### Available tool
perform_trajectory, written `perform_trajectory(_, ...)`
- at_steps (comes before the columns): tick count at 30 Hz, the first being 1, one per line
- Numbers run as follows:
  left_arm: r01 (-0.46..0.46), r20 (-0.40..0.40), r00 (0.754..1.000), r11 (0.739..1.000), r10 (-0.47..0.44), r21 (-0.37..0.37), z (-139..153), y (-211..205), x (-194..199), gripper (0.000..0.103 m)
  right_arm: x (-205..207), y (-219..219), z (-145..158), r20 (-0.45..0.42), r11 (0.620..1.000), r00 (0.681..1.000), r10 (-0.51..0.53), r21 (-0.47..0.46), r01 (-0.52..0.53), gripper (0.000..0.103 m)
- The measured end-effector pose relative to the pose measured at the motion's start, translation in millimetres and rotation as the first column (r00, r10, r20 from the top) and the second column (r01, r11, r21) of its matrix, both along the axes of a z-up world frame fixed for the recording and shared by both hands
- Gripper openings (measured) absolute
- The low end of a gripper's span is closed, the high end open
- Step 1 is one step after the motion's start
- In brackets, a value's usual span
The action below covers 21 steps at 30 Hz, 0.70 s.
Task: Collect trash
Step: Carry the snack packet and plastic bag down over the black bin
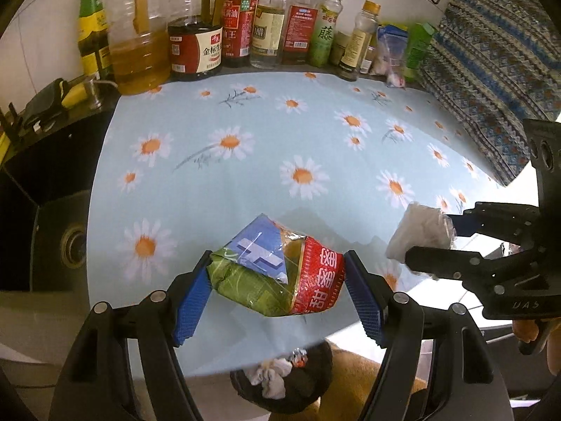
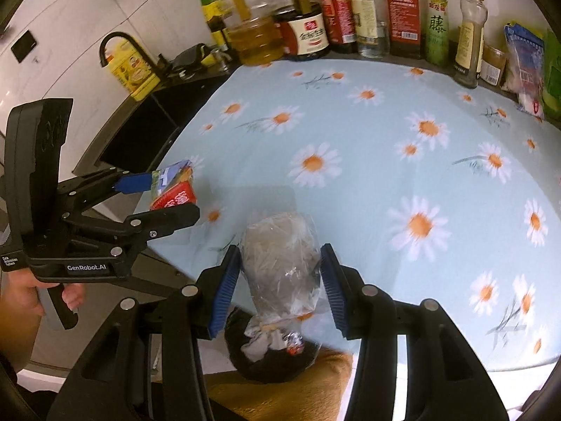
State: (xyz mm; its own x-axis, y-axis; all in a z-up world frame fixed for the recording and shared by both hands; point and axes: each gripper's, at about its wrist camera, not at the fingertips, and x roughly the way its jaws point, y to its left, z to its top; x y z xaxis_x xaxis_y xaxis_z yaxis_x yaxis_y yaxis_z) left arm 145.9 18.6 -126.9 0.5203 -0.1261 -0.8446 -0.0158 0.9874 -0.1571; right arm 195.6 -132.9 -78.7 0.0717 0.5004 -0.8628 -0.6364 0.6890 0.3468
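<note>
Your left gripper (image 1: 277, 277) is clamped across a crumpled snack packet (image 1: 277, 273) and your right gripper (image 2: 280, 280) pinches a clear plastic wad (image 2: 284, 256), both poised above the bin (image 2: 270, 354) below the jaws, ready to drop

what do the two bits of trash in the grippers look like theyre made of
Crumpled packet in the left gripper: glossy printed plastic or foil film, judging by sharp creases and shine. Clear bag in the right gripper: thin transparent plastic film with wrinkled highlights; its pale contents look like tissue, though that is uncertain.
</note>
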Motion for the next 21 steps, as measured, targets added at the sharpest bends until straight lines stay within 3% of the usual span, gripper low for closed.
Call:
perform_trajectory(12, -0.030, -0.024, 0.999, 0.998, 0.028, -0.051, -13.4, 3.0, -66.6, 0.071, -59.8, 1.0, -8.0, -0.042, 1.000, 0.999, 0.006, -0.009, -0.007, 0.048)
perform_trajectory(21, -0.058, -0.085, 0.995, 0.993, 0.049, -0.103, -44.4, -6.9, -104.4, 0.071, -90.6, -7.1, -26.0, -0.097, 1.000, 0.995, 0.014, -0.022, -0.016, 0.048)
